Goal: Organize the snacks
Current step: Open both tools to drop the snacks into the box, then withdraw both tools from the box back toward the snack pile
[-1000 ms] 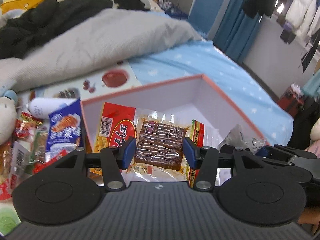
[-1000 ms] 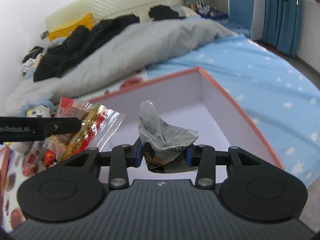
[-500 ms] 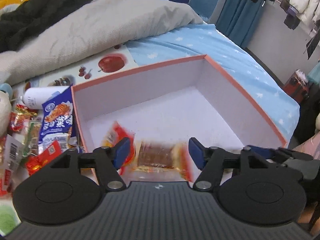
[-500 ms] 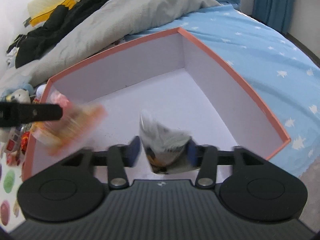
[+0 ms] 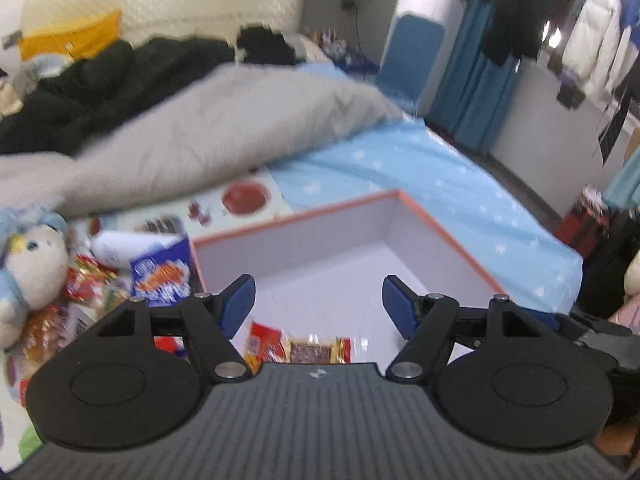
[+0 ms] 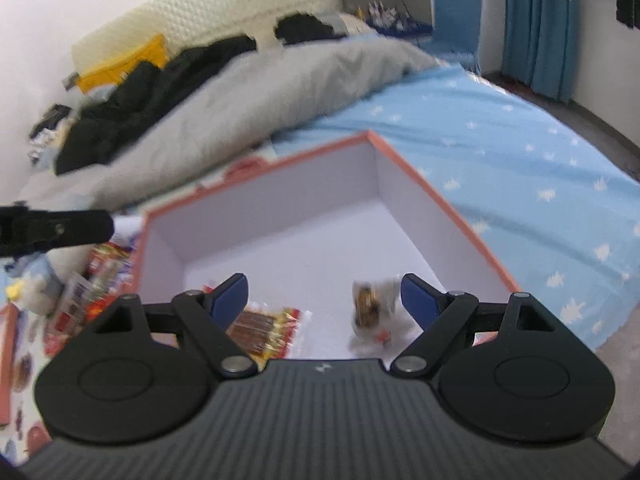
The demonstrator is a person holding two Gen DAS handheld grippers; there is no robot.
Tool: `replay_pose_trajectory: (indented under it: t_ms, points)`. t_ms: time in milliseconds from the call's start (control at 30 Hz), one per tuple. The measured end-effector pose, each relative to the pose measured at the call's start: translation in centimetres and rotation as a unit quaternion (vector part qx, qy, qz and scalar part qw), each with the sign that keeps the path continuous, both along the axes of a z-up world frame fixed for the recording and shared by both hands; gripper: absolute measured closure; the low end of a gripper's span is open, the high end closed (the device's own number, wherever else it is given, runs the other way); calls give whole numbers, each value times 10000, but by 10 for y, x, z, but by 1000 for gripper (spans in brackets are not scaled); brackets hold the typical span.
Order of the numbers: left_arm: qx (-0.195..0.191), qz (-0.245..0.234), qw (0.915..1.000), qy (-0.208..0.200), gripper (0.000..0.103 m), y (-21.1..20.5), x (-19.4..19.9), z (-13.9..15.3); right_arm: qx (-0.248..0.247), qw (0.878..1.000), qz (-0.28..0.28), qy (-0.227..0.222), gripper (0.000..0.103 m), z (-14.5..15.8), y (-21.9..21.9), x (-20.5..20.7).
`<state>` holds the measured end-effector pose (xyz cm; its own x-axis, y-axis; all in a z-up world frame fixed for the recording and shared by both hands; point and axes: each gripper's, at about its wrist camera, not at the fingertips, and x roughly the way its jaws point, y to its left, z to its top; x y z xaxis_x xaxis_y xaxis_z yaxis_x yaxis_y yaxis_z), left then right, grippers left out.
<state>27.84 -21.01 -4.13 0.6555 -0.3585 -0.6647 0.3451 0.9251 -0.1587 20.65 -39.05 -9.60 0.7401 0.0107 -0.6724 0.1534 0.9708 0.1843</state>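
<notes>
Left gripper (image 5: pixel 316 300) spread, released | right gripper (image 6: pixel 322 295) spread, released | red snack packet (image 5: pixel 300 347), clear wrapper (image 6: pixel 372 312) on box (image 6: pixel 460 224) floor — far corner bare.

A home bedroom, a bed (image 6: pixel 500 152) with star-print blue sheet, rumpled grey duvet (image 5: pixel 224 128), cream padded headboard (image 5: pixel 168 4), coats hanging (image 5: pixel 532 12) by blue curtains (image 6: pixel 536 28), plush toy (image 5: pixel 30 260) at the bed's left edge

My bed (image 6: pixel 520 152) carries a grey duvet (image 6: pixel 256 108) toward its head, the orange-rimmed box (image 6: pixel 460 220) near its foot corner, and loose snack packets (image 5: pixel 160 280) beside a plush toy (image 5: pixel 32 264).
</notes>
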Motion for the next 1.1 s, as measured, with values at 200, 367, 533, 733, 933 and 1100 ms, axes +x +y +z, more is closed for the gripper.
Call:
replay_pose_trajectory:
  t_ms: [200, 367, 533, 733, 933, 1100]
  points:
    - [-122, 143, 9990, -416, 28, 23, -33, 38, -26, 9987, 135, -498, 18, 39, 13, -26]
    - [-197, 336, 9966, -722, 28, 47, -59, 62, -19, 9964, 180, -826, 18, 63, 23, -41]
    - [-264, 536, 9936, -954, 28, 71, -88, 80, -27, 9934, 361, -1090, 18, 78, 36, -52]
    - [-295, 767, 9906, -1098, 28, 99, -115, 94, -20, 9895, 611, -1313, 18, 91, 53, -61]
    - [-300, 911, 9898, -1050, 28, 127, -134, 91, 19, 9872, 815, -1371, 18, 90, 78, -64]
    - [-352, 1127, 9885, -947, 28, 154, -144, 79, -11, 9841, 1028, -1451, 18, 86, 105, -66]
